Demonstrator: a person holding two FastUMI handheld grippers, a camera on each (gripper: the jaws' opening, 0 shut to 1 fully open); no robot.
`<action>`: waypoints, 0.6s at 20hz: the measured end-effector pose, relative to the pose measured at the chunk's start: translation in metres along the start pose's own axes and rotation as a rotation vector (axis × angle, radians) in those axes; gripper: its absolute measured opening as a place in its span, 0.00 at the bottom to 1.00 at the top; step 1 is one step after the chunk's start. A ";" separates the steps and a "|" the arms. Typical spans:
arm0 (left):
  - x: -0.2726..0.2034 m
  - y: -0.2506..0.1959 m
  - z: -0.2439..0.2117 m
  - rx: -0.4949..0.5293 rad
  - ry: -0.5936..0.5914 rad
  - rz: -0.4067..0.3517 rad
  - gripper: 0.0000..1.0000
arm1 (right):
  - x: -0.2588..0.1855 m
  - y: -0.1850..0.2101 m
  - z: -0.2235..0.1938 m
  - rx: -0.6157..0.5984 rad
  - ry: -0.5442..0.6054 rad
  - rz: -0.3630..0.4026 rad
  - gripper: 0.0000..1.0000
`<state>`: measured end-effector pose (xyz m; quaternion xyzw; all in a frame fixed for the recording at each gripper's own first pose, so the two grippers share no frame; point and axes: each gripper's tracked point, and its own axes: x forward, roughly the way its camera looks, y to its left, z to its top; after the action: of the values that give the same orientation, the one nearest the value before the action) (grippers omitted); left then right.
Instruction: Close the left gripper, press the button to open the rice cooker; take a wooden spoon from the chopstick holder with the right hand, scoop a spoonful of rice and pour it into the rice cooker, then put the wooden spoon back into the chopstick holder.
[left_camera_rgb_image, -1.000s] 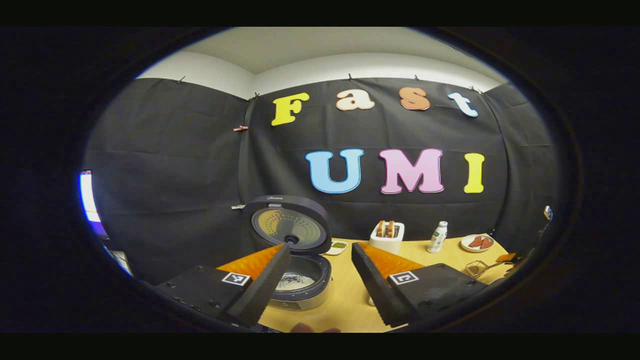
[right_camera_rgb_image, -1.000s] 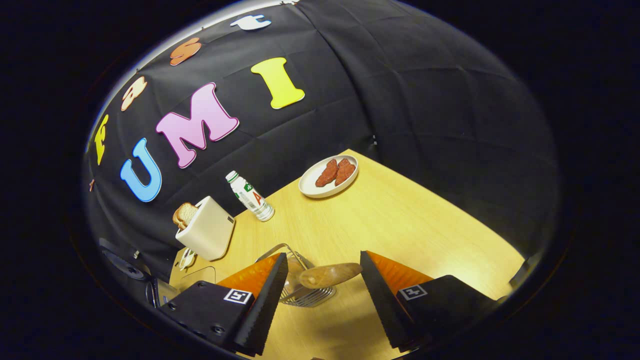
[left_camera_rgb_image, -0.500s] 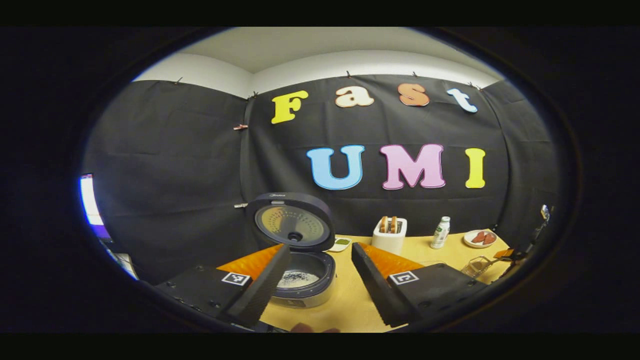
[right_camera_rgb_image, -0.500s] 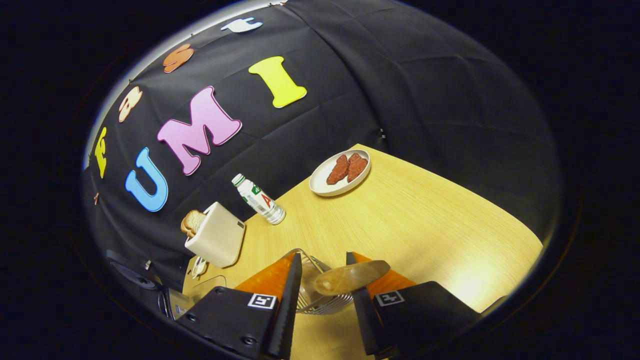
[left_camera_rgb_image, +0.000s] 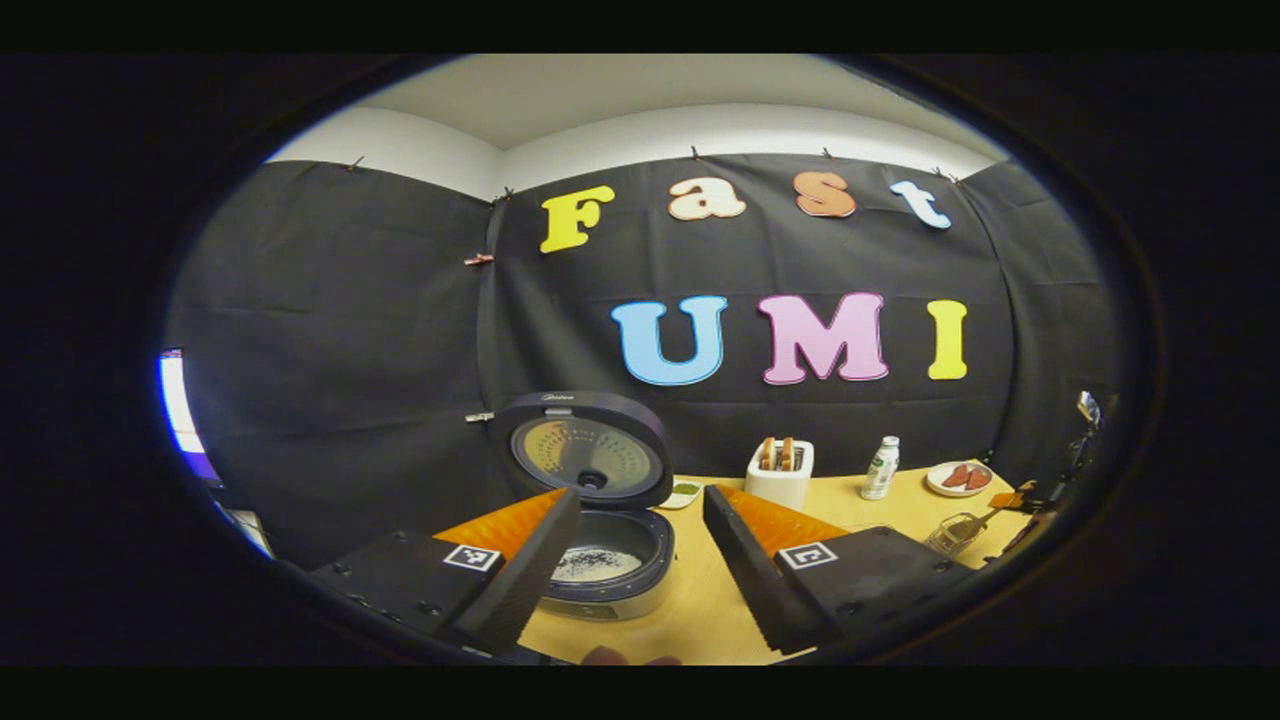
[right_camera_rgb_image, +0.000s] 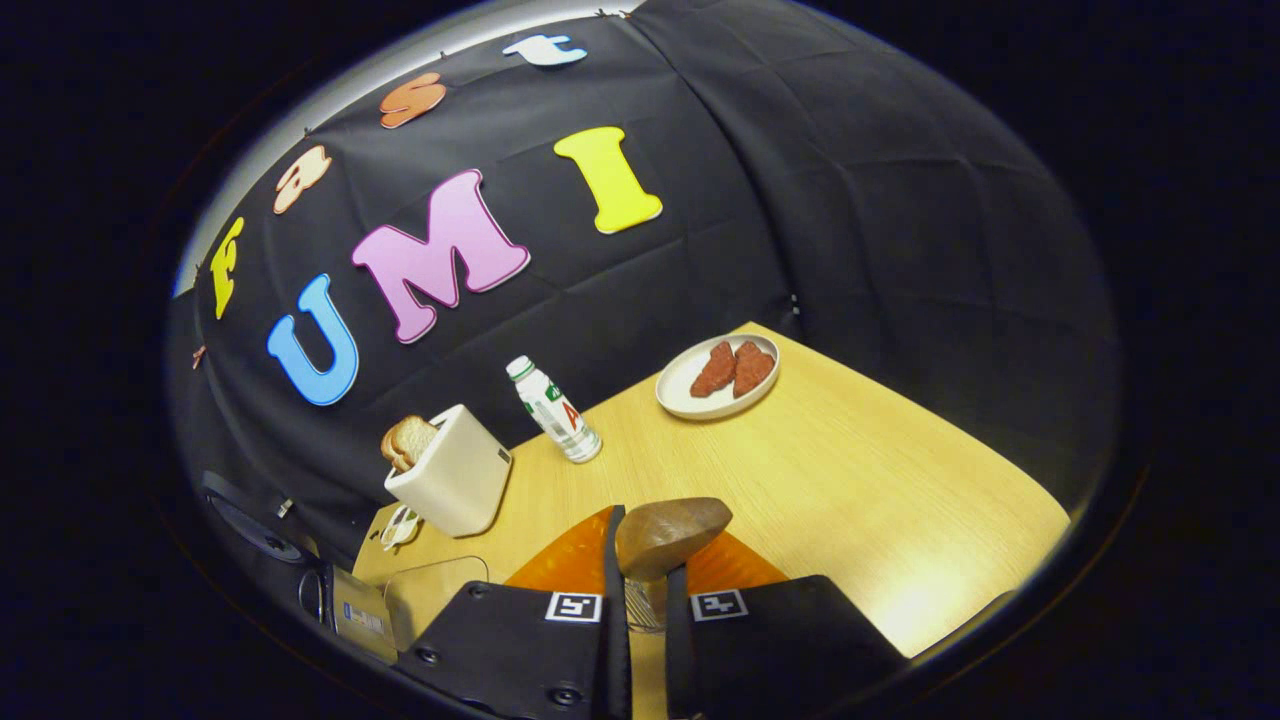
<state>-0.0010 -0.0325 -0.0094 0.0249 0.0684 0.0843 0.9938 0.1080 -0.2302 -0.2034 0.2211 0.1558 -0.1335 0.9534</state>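
— Spoon looks light and stiff, smooth wood; right gripper has closed on its handle just under the bowl, above the holder
— Left gripper idles wide open, empty, by the opened rice cooker

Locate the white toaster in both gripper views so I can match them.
Left gripper view: the toaster stands on the table's far edge, right of centre, past the open rice cooker.
Right gripper view: the toaster sits left of centre, tilted in the picture.
Shared landmark: the small bottle beside it.
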 end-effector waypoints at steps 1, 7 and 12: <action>0.001 0.001 0.000 -0.004 -0.001 -0.003 0.86 | -0.003 0.005 0.007 -0.010 -0.018 0.005 0.18; 0.006 0.015 -0.004 -0.056 -0.006 -0.006 0.86 | -0.022 0.040 0.041 -0.016 -0.079 0.040 0.18; 0.010 0.025 -0.003 -0.057 -0.021 -0.018 0.86 | -0.034 0.106 0.040 -0.039 -0.070 0.142 0.18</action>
<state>0.0045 -0.0064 -0.0127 -0.0032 0.0556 0.0770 0.9955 0.1207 -0.1509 -0.1166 0.2079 0.1088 -0.0703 0.9695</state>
